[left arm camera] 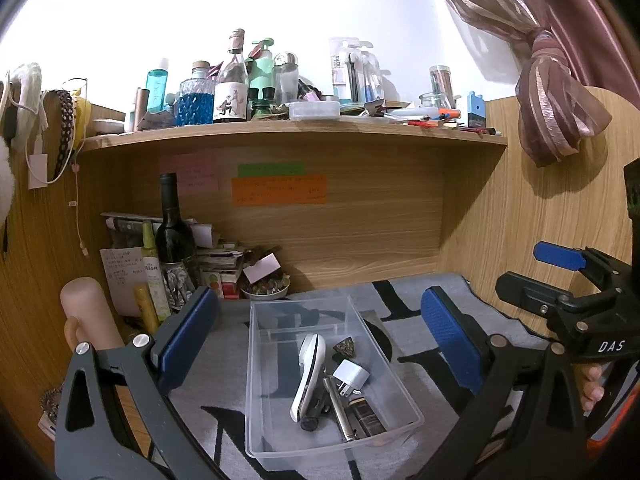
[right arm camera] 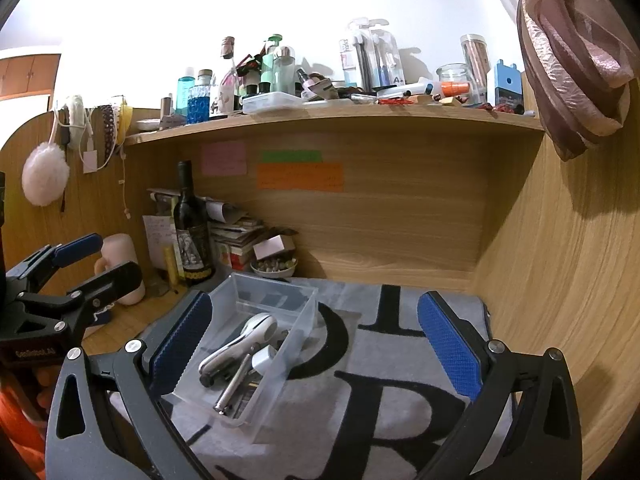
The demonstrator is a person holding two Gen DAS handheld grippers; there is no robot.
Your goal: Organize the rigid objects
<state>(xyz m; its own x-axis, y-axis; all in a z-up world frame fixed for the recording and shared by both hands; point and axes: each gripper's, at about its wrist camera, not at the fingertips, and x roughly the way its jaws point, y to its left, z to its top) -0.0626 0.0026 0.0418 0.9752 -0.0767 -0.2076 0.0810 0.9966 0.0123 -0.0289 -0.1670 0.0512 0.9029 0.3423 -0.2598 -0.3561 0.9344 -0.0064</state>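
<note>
A clear plastic bin (left arm camera: 260, 380) (right arm camera: 296, 320) sits on a grey mat with black letters. Inside lie a white handheld device (left arm camera: 308, 376) (right arm camera: 240, 344), a white plug adapter (left arm camera: 351, 376) (right arm camera: 264, 360), a metal cylinder (left arm camera: 340, 412) (right arm camera: 236, 380), a dark flat item (left arm camera: 366, 416) and a small patterned piece (left arm camera: 345, 347). My left gripper (left arm camera: 320, 340) is open and empty, with the bin between its fingers; it also shows in the right wrist view (right arm camera: 96, 260). My right gripper (right arm camera: 316, 344) is open and empty above the mat, right of the bin; it also shows in the left wrist view (left arm camera: 536, 272).
A dark wine bottle (left arm camera: 173, 224) (right arm camera: 192, 224), a stack of papers (left arm camera: 220, 256), a small bowl (left arm camera: 266, 288) and tubes crowd the back left corner. A pale mug (left arm camera: 86, 312) stands at the left. A crowded shelf (left arm camera: 296, 132) runs above. A wooden wall (right arm camera: 560, 280) closes the right.
</note>
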